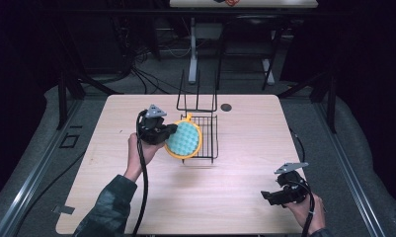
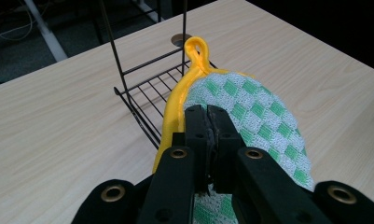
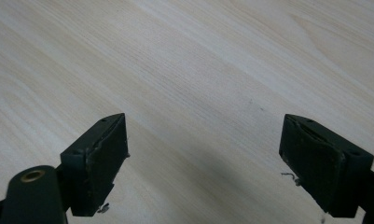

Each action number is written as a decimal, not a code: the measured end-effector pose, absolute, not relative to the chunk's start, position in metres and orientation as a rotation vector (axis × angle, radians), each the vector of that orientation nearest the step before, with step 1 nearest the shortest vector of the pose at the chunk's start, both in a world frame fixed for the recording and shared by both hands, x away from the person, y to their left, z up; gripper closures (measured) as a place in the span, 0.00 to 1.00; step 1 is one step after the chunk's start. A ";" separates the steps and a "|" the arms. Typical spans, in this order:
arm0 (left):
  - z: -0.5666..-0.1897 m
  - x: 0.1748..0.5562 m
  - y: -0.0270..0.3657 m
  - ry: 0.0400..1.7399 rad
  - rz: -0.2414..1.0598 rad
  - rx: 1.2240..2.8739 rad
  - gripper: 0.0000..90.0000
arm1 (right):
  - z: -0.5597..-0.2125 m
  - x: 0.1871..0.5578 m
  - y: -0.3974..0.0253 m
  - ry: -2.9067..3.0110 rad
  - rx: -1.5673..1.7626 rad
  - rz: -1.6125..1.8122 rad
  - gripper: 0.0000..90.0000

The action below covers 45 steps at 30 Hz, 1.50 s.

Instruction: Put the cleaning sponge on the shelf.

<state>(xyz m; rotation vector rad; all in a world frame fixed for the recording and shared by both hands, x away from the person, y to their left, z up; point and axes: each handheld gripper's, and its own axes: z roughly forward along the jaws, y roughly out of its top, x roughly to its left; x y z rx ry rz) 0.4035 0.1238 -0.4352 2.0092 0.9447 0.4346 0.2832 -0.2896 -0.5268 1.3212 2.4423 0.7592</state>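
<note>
The left gripper (image 2: 208,122) is clamping the pot holder (image 1: 183,139), its loop pointing to twelve o'clock toward the wire rack (image 1: 205,134); the right gripper (image 3: 203,163) is gaping wide, idle.

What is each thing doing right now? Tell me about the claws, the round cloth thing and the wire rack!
Left claw: shut on the pot holder, lifted off the table.
Right claw: open, holding nothing, over bare wood.
Pot holder: held up, tilted, over the rack's edge.
Wire rack: standing on the table, nothing resting inside.
</note>
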 end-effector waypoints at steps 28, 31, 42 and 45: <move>-0.454 0.422 0.107 0.981 0.434 1.996 0.98 | -0.527 0.283 -0.290 2.437 1.327 0.759 0.17; -0.456 0.424 0.106 0.985 0.433 1.994 0.98 | -0.528 0.283 -0.291 2.435 1.326 0.762 0.17; -0.464 0.430 0.102 1.023 0.445 1.956 0.98 | -0.527 0.283 -0.291 2.436 1.322 0.754 0.17; -0.466 0.432 0.101 1.029 0.439 1.952 0.98 | -0.527 0.282 -0.292 2.436 1.329 0.759 0.17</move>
